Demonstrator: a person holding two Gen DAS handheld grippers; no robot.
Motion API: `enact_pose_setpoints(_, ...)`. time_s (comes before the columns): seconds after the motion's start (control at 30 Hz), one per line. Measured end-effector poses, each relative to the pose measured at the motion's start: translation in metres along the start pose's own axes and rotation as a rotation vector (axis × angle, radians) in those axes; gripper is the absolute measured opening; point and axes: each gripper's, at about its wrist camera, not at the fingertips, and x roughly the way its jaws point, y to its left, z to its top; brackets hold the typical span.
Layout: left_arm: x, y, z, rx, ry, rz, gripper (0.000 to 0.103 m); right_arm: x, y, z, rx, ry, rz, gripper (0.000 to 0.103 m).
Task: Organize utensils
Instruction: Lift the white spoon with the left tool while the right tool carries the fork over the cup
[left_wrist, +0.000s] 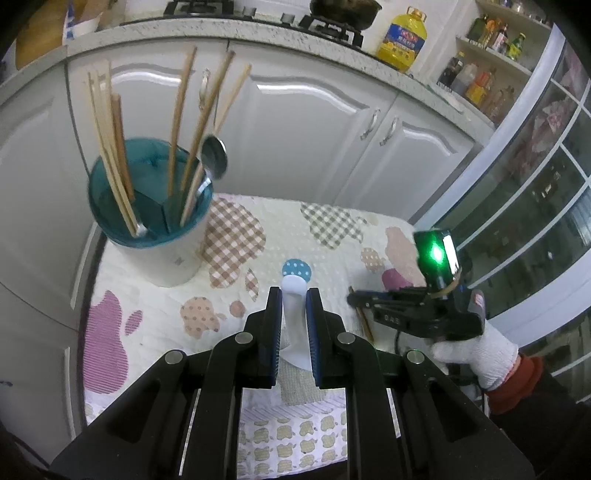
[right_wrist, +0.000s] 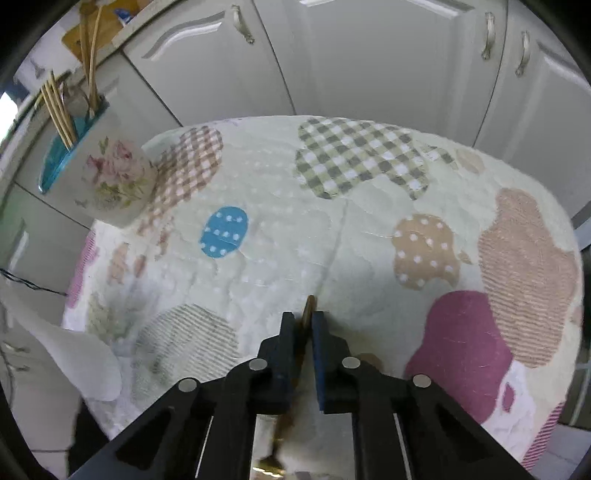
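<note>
My left gripper (left_wrist: 293, 295) is shut on a white plastic spoon (left_wrist: 293, 325), held above the patterned cloth. A teal-lined utensil holder (left_wrist: 151, 218) stands at the table's far left, with several wooden chopsticks and a metal spoon (left_wrist: 214, 158) in it. It also shows in the right wrist view (right_wrist: 99, 162). My right gripper (right_wrist: 303, 316) is shut on a thin brown-gold utensil (right_wrist: 308, 308), low over the cloth. It shows in the left wrist view (left_wrist: 354, 297) at the right, held by a white-gloved hand.
The table wears a quilted cloth (right_wrist: 332, 229) with coloured patches. White kitchen cabinets (left_wrist: 303, 140) stand close behind. A yellow oil bottle (left_wrist: 402, 37) and a gas hob sit on the counter. A shelf of bottles (left_wrist: 480, 77) and a glass door are at right.
</note>
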Motion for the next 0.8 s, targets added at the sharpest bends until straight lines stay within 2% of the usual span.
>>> enact_pose_setpoints(0.3,-0.055,0.026,0.031,-0.044,-0.125,0.024,0.012,-0.079,0.021,-0.006,-0.063,-0.143,0.117,0.006)
enact_pose_setpoints(0.43,-0.080,0.039,0.048,-0.063,-0.188,0.057,0.012,-0.103,0.037,-0.005,-0.097,-0.190,0.136,0.006)
enact_pose_setpoints(0.57,-0.092,0.053,0.062,-0.099,-0.229,0.085,0.012,-0.116,0.056,0.000,-0.130,-0.222,0.155,0.006)
enact_pose_setpoints(0.8,-0.098,0.076,0.086,-0.137,-0.277,0.173,0.012,-0.146,0.091,0.028,-0.196,-0.292,0.208,0.006)
